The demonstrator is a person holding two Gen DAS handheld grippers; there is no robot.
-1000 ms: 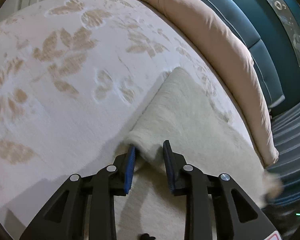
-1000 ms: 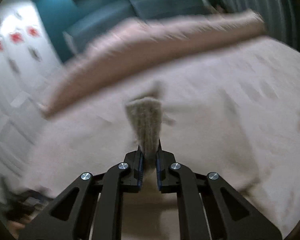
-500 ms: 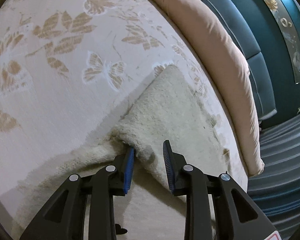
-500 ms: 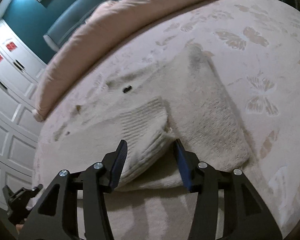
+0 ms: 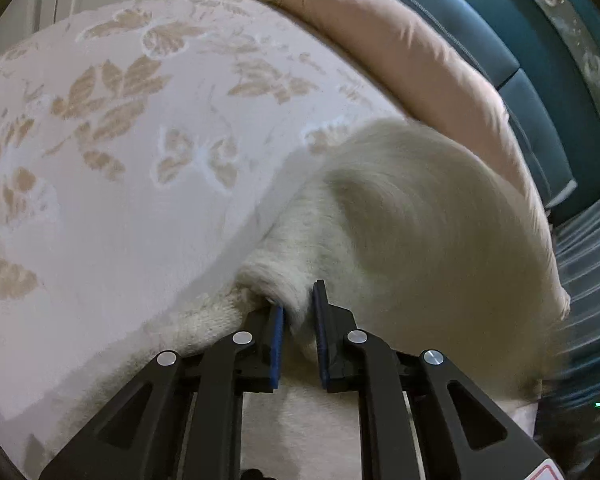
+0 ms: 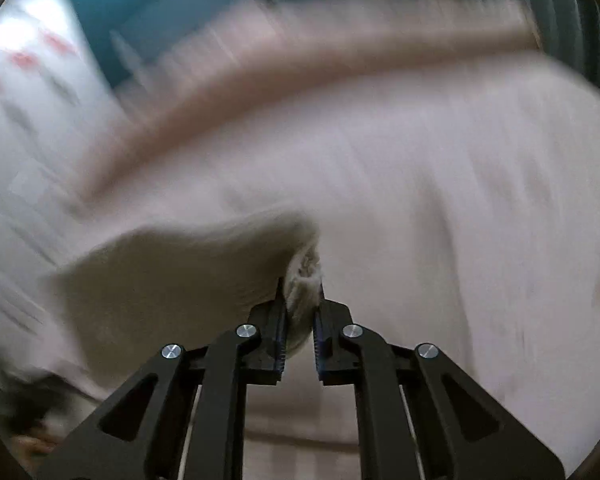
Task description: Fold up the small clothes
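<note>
In the left wrist view the left gripper [image 5: 298, 312], jaws just closed, pinches the cream knit garment [image 5: 412, 240] on the bed [image 5: 120, 200] near its pillow edge, and in the blurred right wrist view the right gripper [image 6: 300, 312], jaws likewise just closed, clamps a bunched fold of it [image 6: 304, 276], so a fast swing could tear the thin bite free.

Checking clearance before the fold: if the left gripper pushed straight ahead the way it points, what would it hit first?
The left gripper is already shut on the sweater; its bunched fabric lies right ahead, and likely the bedspread beneath it.
</note>
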